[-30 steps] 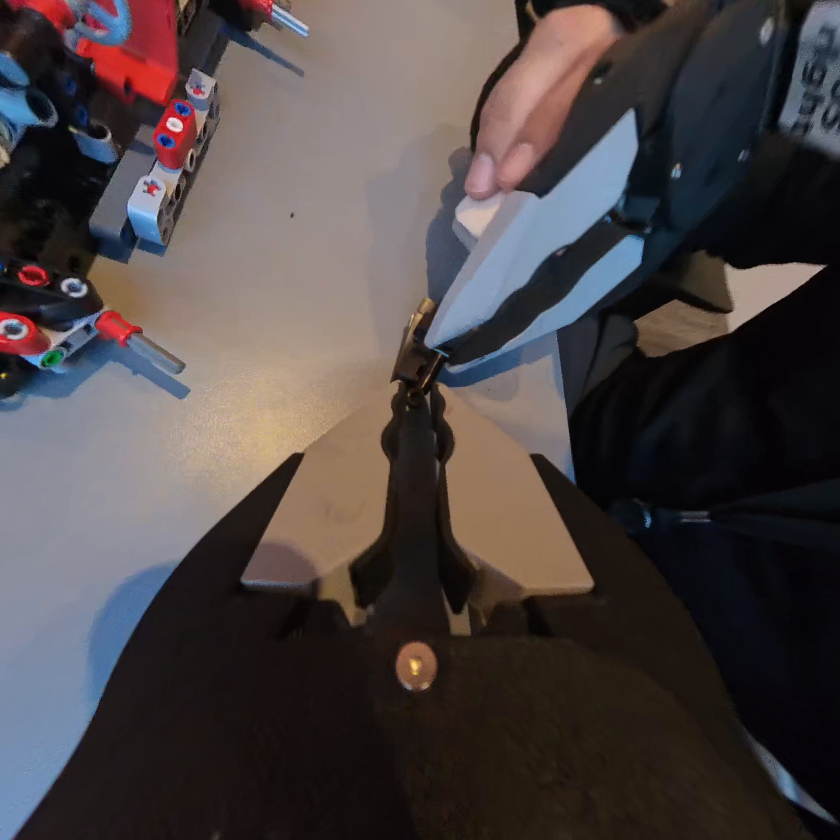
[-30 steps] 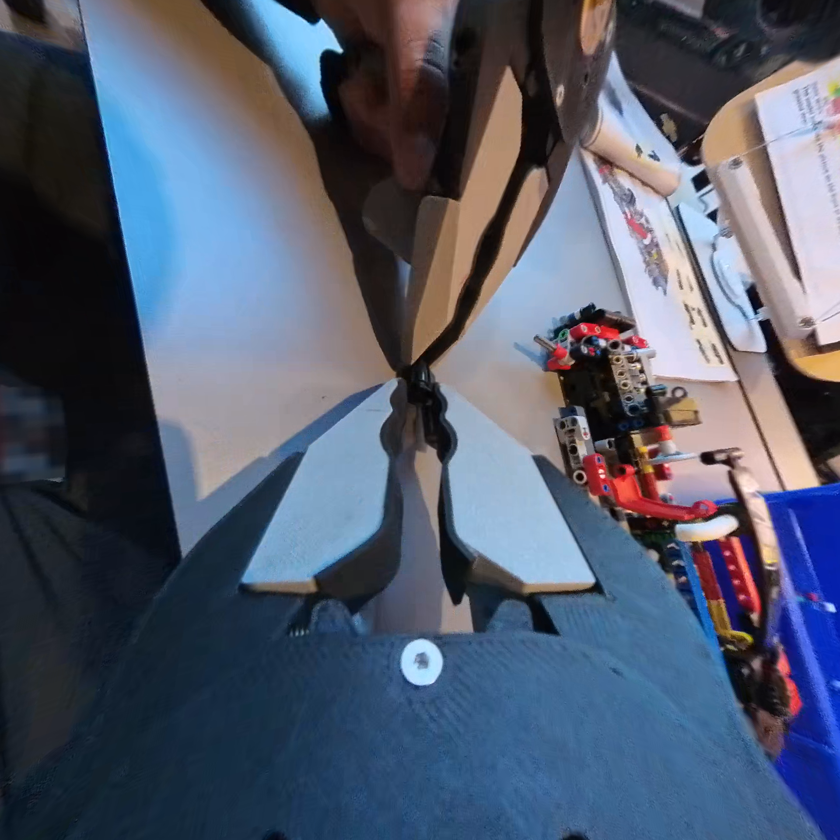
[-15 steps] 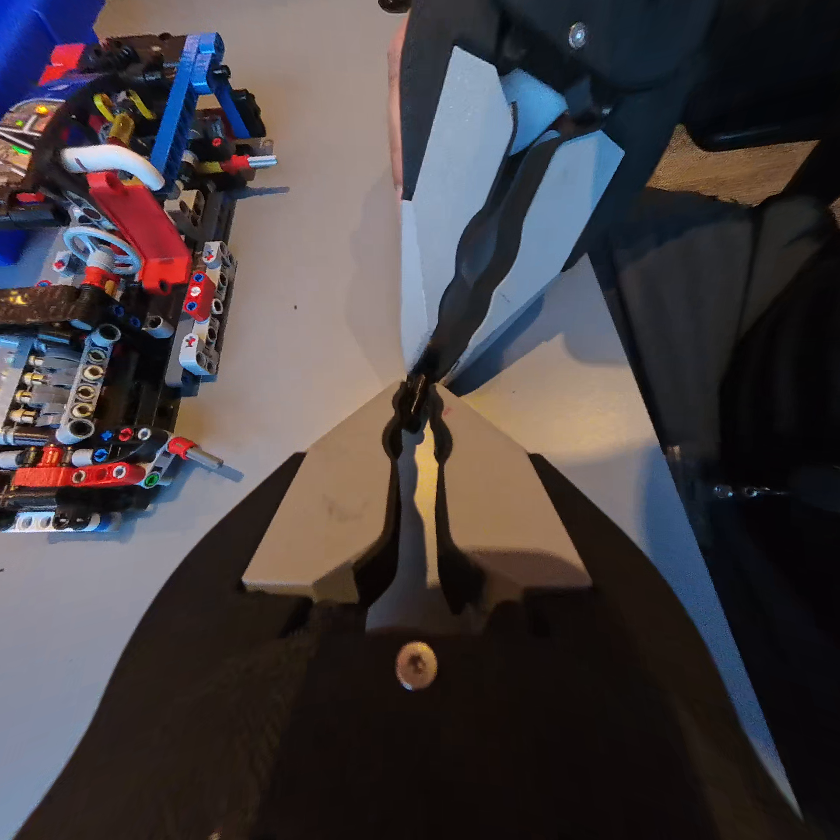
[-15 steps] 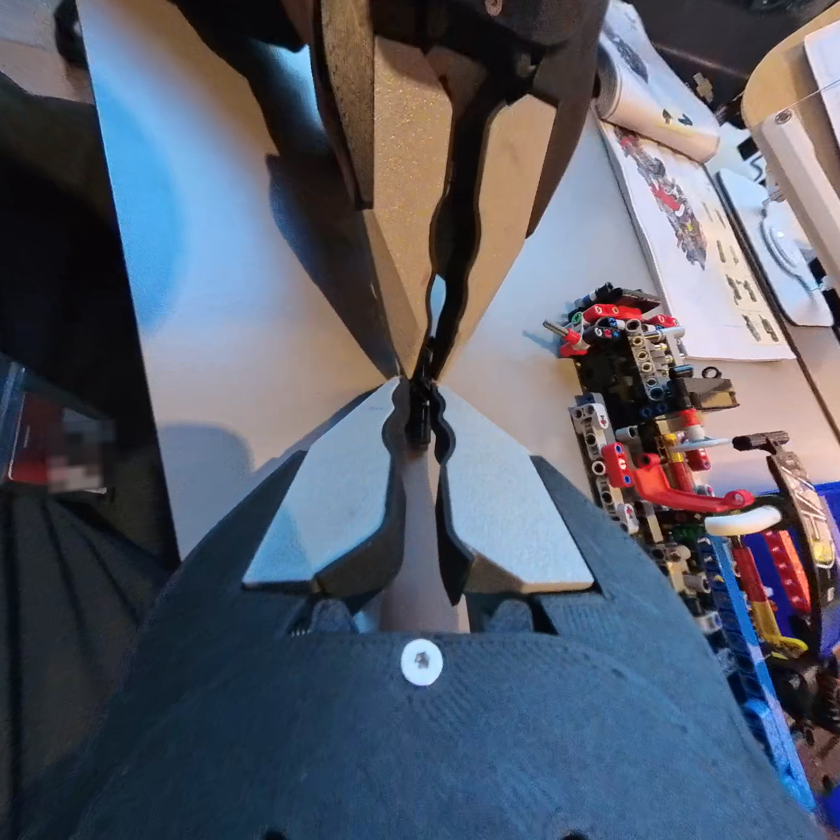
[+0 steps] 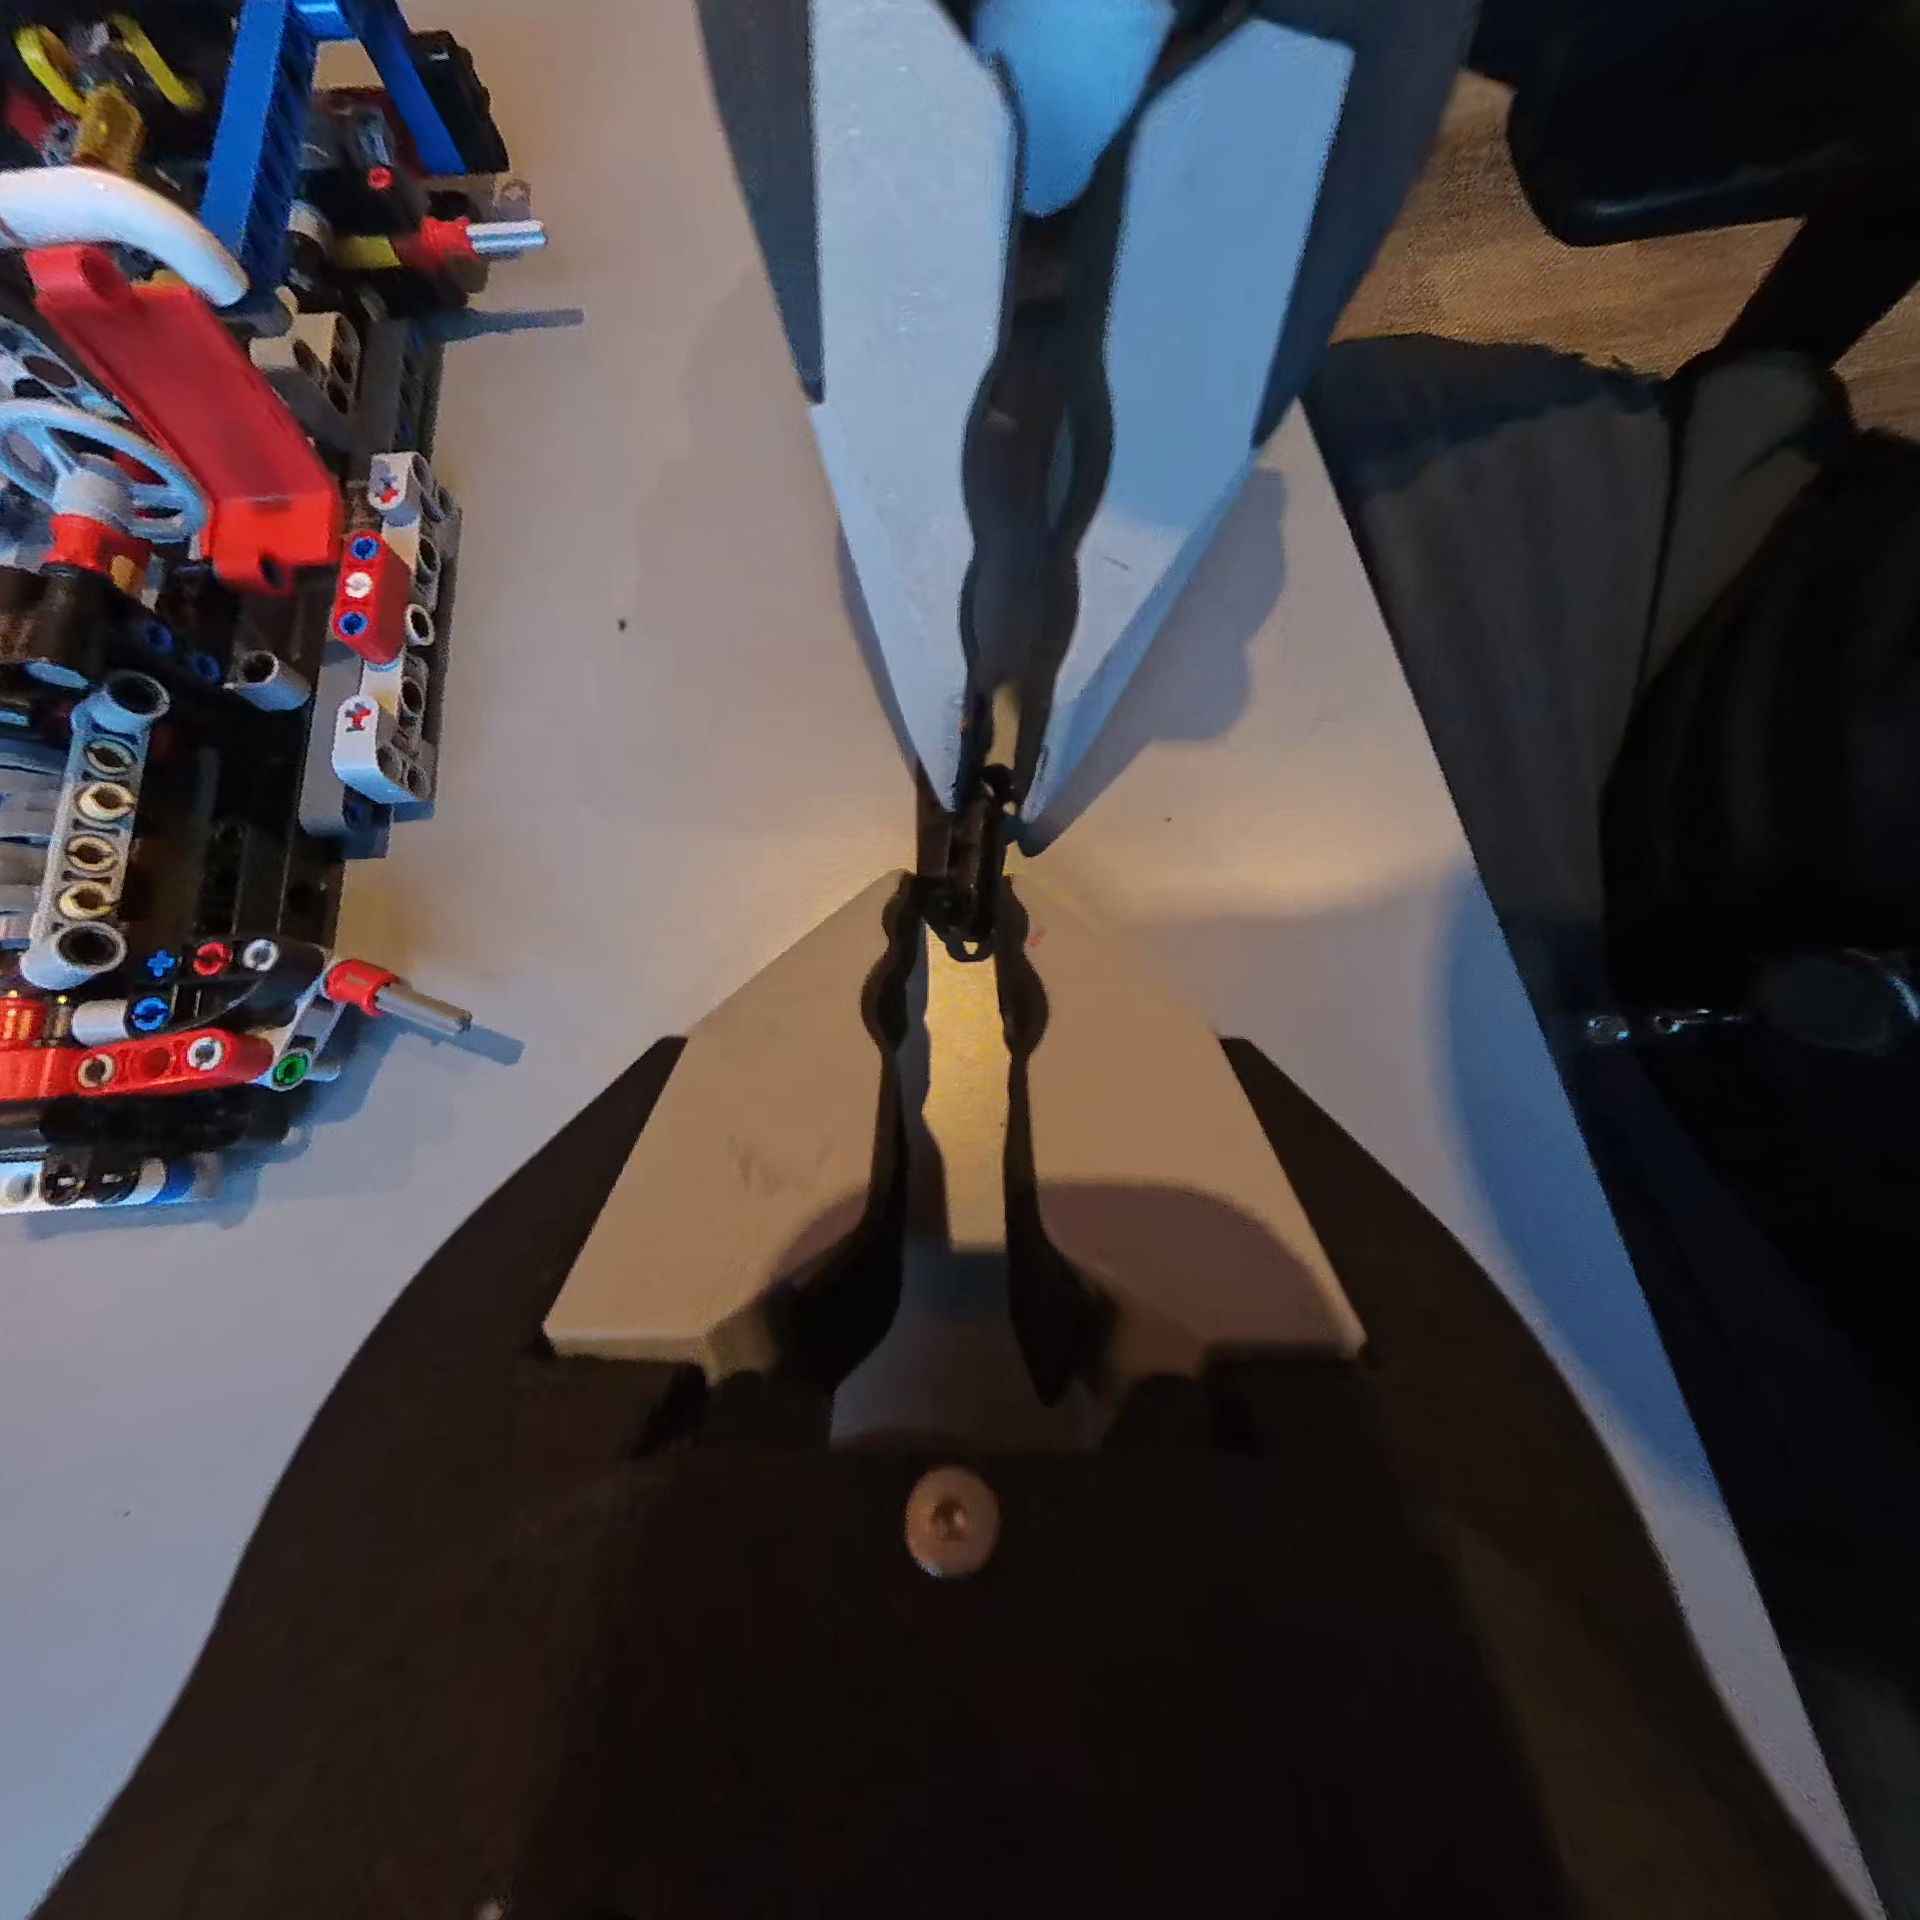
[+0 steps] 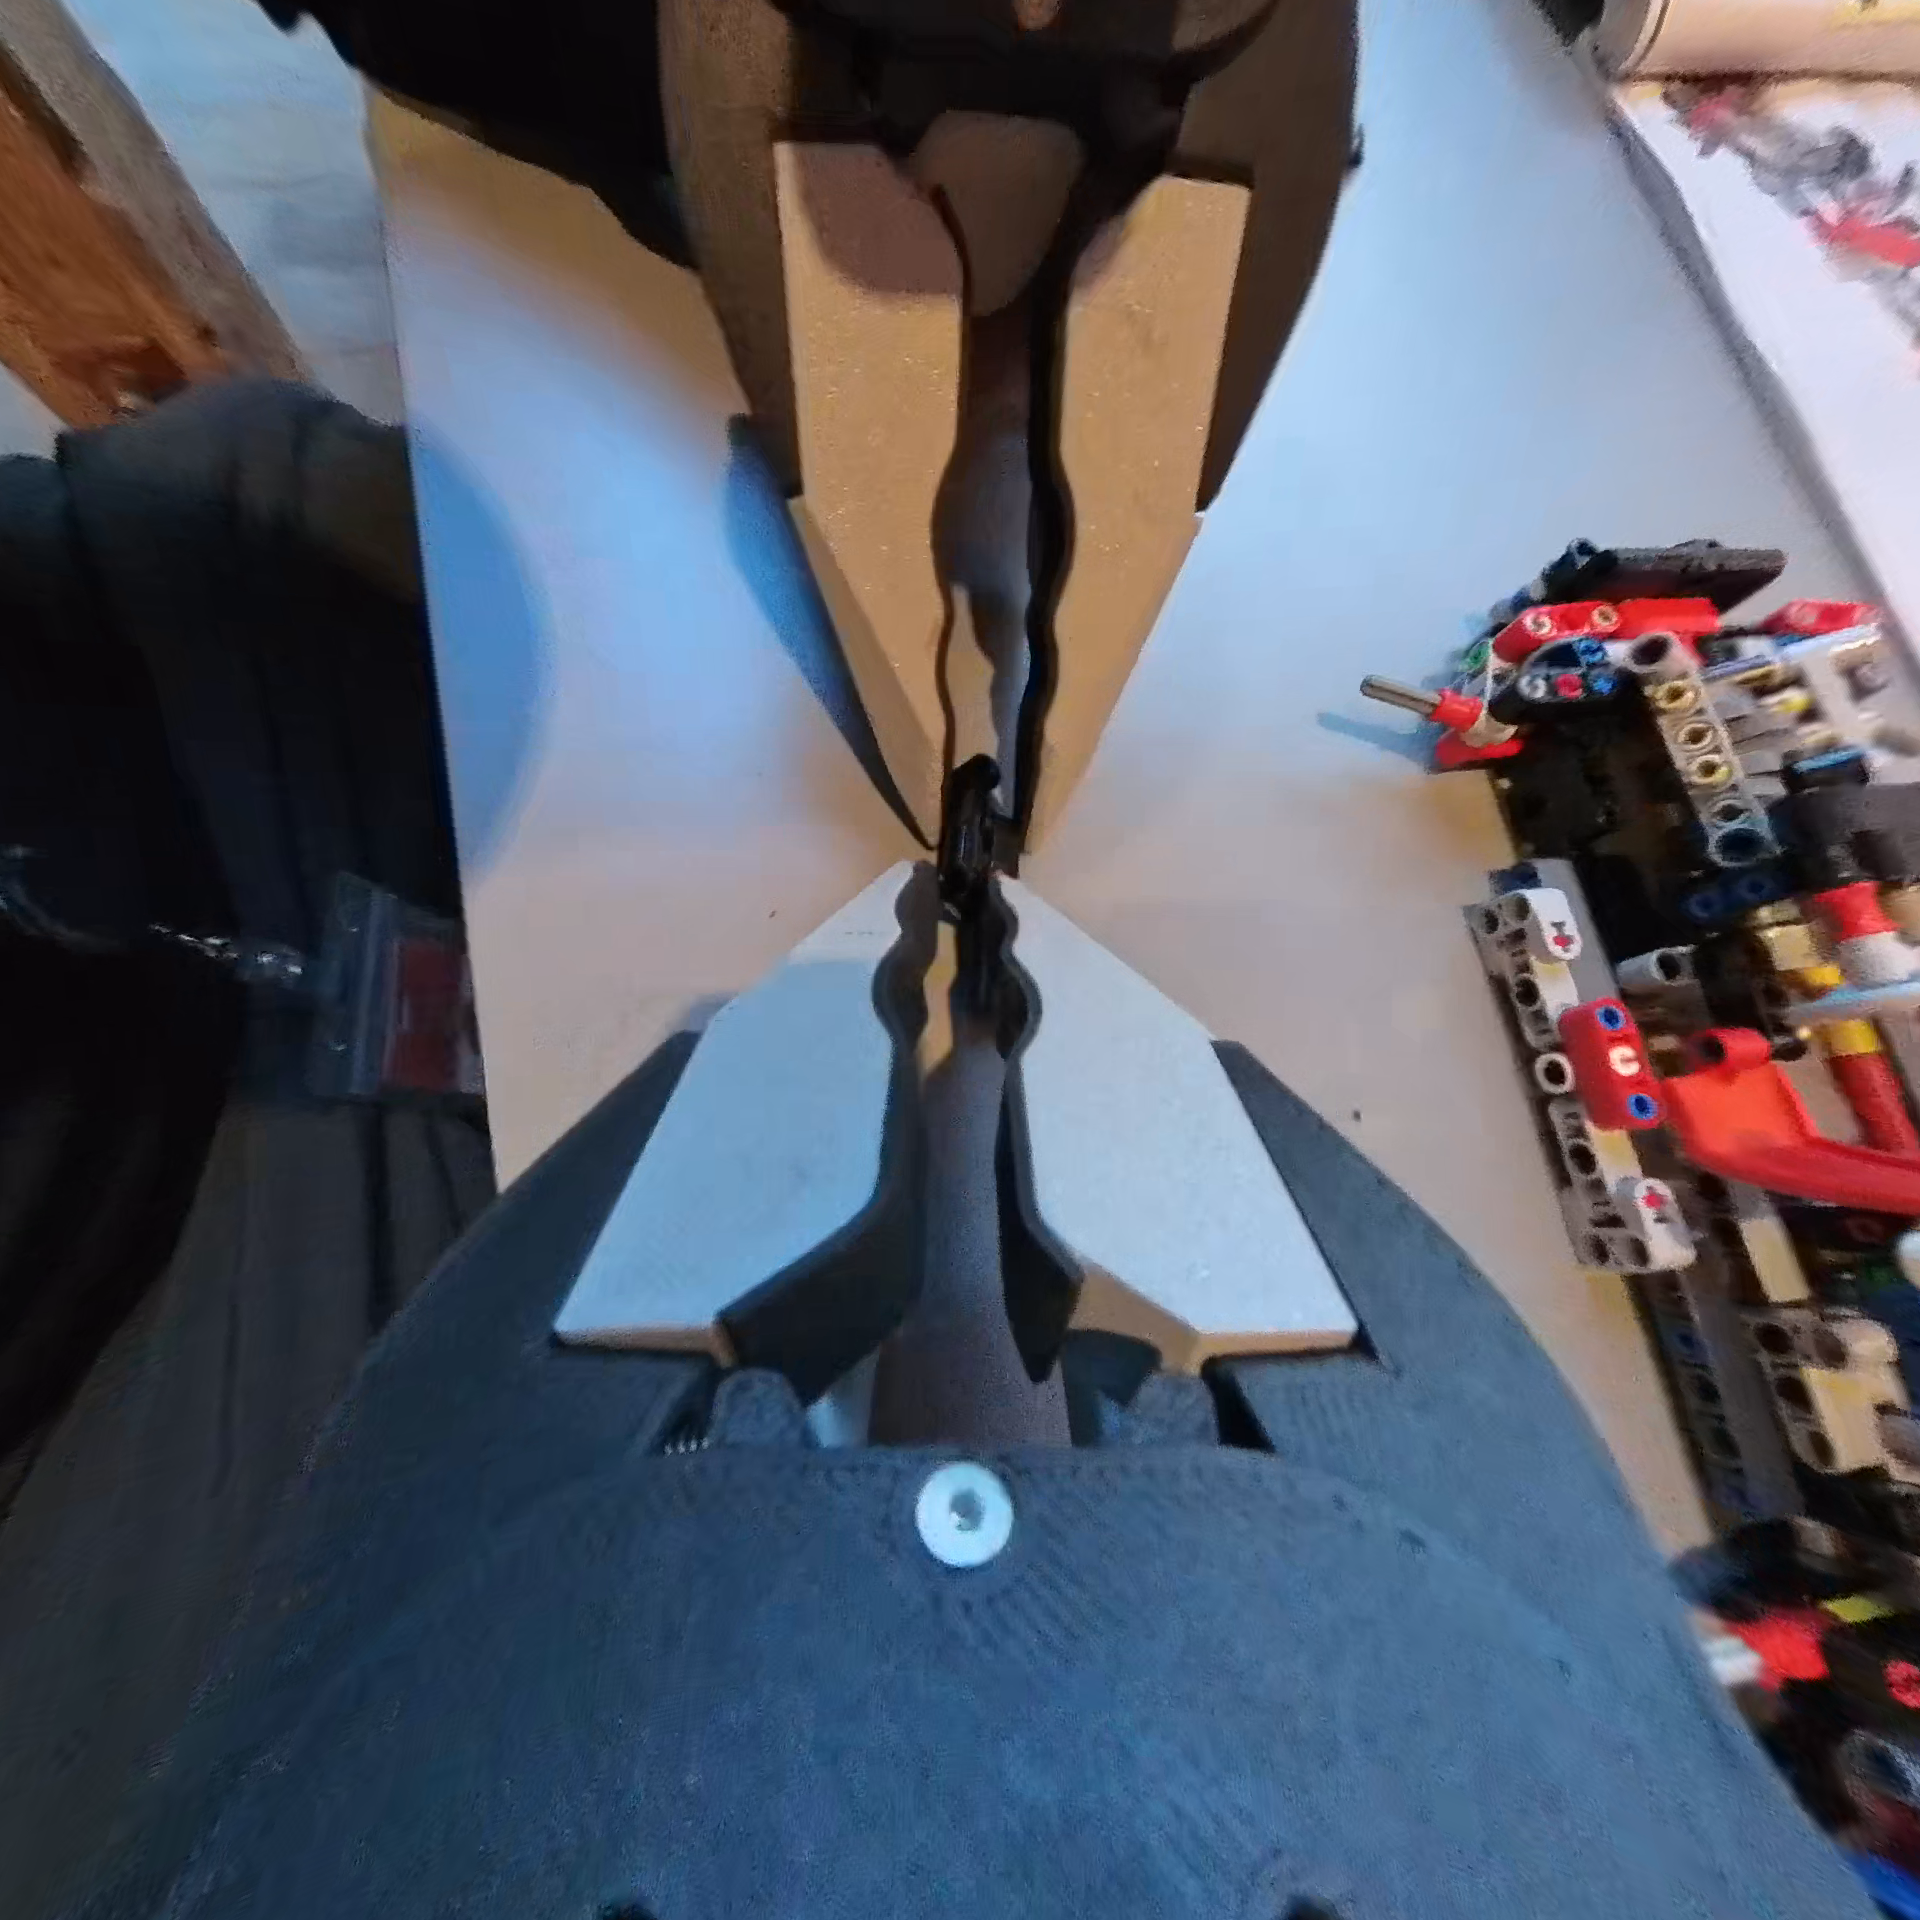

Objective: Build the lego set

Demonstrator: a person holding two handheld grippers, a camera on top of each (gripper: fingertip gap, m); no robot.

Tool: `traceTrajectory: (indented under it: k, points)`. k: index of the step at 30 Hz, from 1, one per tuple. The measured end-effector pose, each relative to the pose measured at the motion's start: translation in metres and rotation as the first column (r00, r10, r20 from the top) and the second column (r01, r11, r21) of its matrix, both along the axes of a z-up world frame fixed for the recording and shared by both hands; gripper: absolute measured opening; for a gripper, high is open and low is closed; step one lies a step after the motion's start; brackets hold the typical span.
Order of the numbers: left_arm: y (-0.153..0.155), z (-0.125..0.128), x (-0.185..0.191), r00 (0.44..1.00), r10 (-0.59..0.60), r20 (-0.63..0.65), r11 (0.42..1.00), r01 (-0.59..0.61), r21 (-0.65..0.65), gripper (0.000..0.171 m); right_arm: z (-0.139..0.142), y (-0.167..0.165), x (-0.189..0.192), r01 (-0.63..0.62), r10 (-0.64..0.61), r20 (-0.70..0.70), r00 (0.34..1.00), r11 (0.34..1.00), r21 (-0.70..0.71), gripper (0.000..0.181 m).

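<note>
A small black lego piece (image 5: 961, 857) is pinched between two grippers that meet tip to tip above the white table (image 5: 675, 727). My left gripper (image 5: 958, 909) is shut on its near end. My right gripper (image 5: 982, 800) comes in from the far side and is shut on its other end. In the right wrist view the same piece (image 6: 966, 831) sits between my right gripper (image 6: 961, 894) and the left gripper (image 6: 982, 821) opposite. The partly built lego model (image 5: 177, 644), in red, black, grey and blue, lies on the table to the left, and it also shows in the right wrist view (image 6: 1704, 935).
An open instruction booklet (image 6: 1808, 187) lies beyond the model. The table edge runs close by the grippers, with a person's dark clothing (image 5: 1714, 935) past it. Bare table (image 6: 1299, 520) lies between the grippers and the model.
The two grippers have swung from an angled meeting to a straight head-on line, staying tip to tip on the piece. The model has come further into both views.
</note>
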State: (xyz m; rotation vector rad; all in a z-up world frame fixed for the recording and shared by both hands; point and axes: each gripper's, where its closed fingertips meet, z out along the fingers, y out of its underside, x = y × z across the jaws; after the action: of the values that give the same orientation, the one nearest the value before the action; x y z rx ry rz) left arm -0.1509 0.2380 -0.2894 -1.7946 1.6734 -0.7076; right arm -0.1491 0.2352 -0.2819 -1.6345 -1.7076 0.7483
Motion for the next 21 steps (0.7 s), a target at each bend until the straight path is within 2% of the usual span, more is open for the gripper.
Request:
traceTrajectory:
  k: [2,3,4,6,7,8,10,13,14,16,17,19,21]
  points:
    - [0.001,0.000,0.001,1.000,0.003,-0.002,0.999,-0.003,0.036,0.010,0.001,0.000,0.000,0.017,-0.017,0.001,1.000,0.981,-0.192,0.006]
    - [0.001,0.000,0.001,1.000,0.000,-0.006,0.997,0.000,0.071,0.010,0.002,0.000,0.001,0.027,-0.028,0.002,1.000,0.951,-0.309,0.006]
    - [0.001,0.000,0.001,1.000,-0.006,-0.010,0.993,0.007,0.115,0.008,0.004,0.000,0.001,0.037,-0.040,0.001,0.999,0.899,-0.437,0.006]
    - [0.001,0.001,0.002,0.999,-0.036,-0.024,0.972,0.041,0.229,0.006,0.008,-0.001,0.001,0.041,-0.061,-0.007,0.998,0.745,-0.666,0.006]
    - [0.003,0.001,0.003,0.999,-0.044,-0.030,0.955,0.050,0.291,0.005,0.009,0.000,0.001,0.046,-0.070,-0.005,0.998,0.697,-0.715,0.006]
    - [0.003,0.002,0.003,0.998,-0.047,-0.034,0.946,0.055,0.320,0.005,0.009,0.000,0.001,0.049,-0.074,-0.004,0.997,0.690,-0.722,0.006]
    - [0.003,0.002,0.003,0.999,-0.041,-0.024,0.950,0.046,0.309,0.005,0.009,0.000,0.000,0.057,-0.083,-0.003,0.997,0.713,-0.699,0.006]
    - [0.003,0.002,0.003,0.999,-0.041,-0.023,0.952,0.046,0.304,0.004,0.011,0.000,0.000,0.061,-0.100,-0.016,0.995,0.713,-0.698,0.008]
    - [0.003,0.002,0.003,0.999,-0.037,-0.022,0.957,0.042,0.288,0.004,0.015,0.000,0.000,0.046,-0.100,-0.045,0.994,0.755,-0.654,0.020]
    - [0.001,0.001,0.002,1.000,-0.016,-0.012,0.981,0.018,0.192,0.004,0.025,-0.001,0.001,0.020,-0.081,-0.114,0.990,0.889,-0.458,0.018]
    - [0.001,0.001,0.002,1.000,-0.003,-0.006,0.992,0.004,0.126,0.005,0.025,0.000,0.003,0.045,-0.086,-0.113,0.990,0.944,-0.326,0.017]
    - [0.000,0.001,0.002,1.000,0.006,0.004,0.999,-0.006,0.041,0.005,0.023,-0.001,0.006,0.073,-0.081,-0.074,0.994,0.993,-0.098,0.013]
    - [0.001,0.001,0.002,1.000,0.016,0.005,1.000,-0.016,0.021,0.004,0.017,-0.004,0.004,0.074,-0.073,-0.025,0.997,0.996,0.043,0.010]
